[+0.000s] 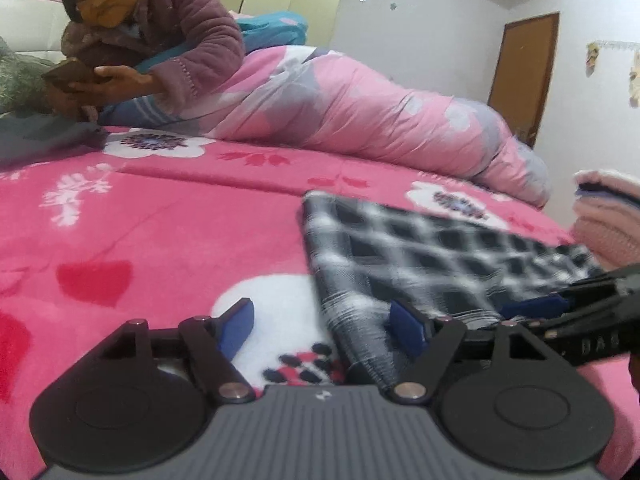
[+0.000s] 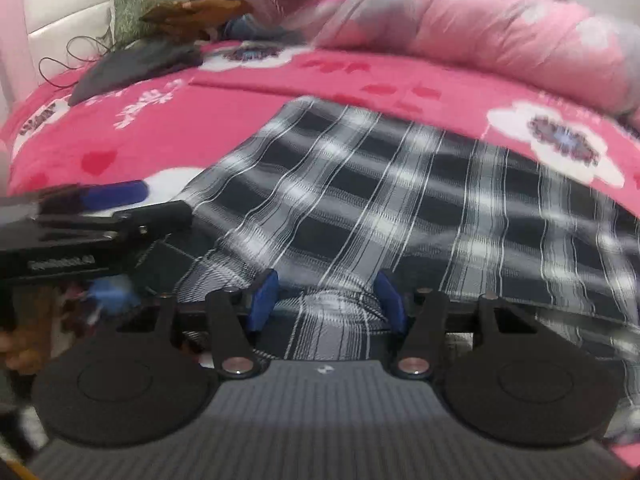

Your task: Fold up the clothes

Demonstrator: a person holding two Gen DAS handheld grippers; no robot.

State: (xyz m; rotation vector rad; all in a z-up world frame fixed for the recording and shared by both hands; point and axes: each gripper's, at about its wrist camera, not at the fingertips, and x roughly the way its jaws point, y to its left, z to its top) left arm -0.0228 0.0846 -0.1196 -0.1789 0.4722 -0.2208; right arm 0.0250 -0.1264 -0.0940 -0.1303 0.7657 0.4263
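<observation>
A black-and-white plaid garment [image 1: 440, 256] lies flat on the pink floral bed cover [image 1: 160, 220]. In the left wrist view my left gripper [image 1: 323, 328] is open at the garment's near left corner, and the cloth's edge runs past its right finger. The right gripper's blue finger [image 1: 532, 306] shows at the right, low over the plaid. In the right wrist view my right gripper [image 2: 327, 300] is open over the plaid garment [image 2: 380, 192]. A raised fold of cloth lies between its blue pads. The left gripper's blue finger [image 2: 114, 194] shows at the left, blurred.
A person in a purple quilted jacket [image 1: 180, 32] lies at the far side of the bed, holding a phone. A pink quilt [image 1: 360, 112] is heaped along the back. Folded pink knitwear [image 1: 608, 216] sits at the right. A dark flat item [image 2: 132, 64] and a cable lie near the headboard.
</observation>
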